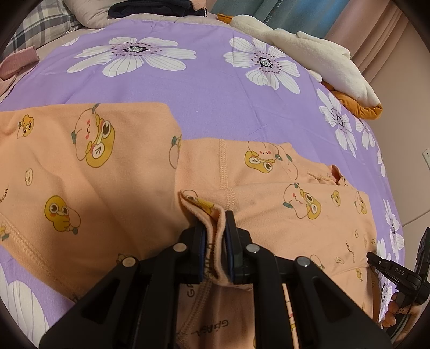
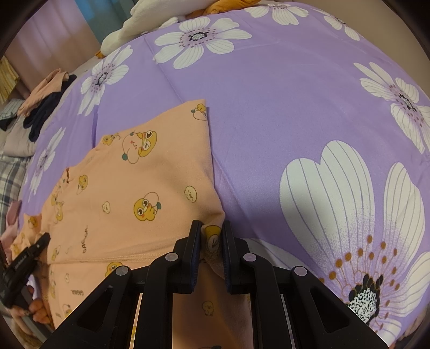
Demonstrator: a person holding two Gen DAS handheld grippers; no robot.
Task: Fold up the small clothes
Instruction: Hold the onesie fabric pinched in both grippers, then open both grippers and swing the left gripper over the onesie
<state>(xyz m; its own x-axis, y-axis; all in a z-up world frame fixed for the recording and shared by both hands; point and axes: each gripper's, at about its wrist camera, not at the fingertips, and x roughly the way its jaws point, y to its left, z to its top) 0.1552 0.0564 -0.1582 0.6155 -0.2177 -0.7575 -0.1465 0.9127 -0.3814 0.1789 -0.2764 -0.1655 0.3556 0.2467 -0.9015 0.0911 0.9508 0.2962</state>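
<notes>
A small peach garment (image 1: 107,171) printed with yellow cartoon ducks lies spread on a purple bedspread (image 1: 209,102) with big white flowers. The left gripper (image 1: 217,241) is pinched tight on a bunched fold of the garment's edge, the cloth standing up between its two black fingers, and the rest of the fabric stretches away ahead of it and off to both sides. The right gripper (image 2: 211,241) is likewise clamped on a corner of the same garment (image 2: 129,193), which spreads out ahead and to its left, while bare bedspread (image 2: 282,107) lies ahead and to its right. Far beyond the left gripper, a cream plush blanket (image 1: 309,51) sits at the bed's edge, near a pile of dark clothes (image 1: 153,9).
</notes>
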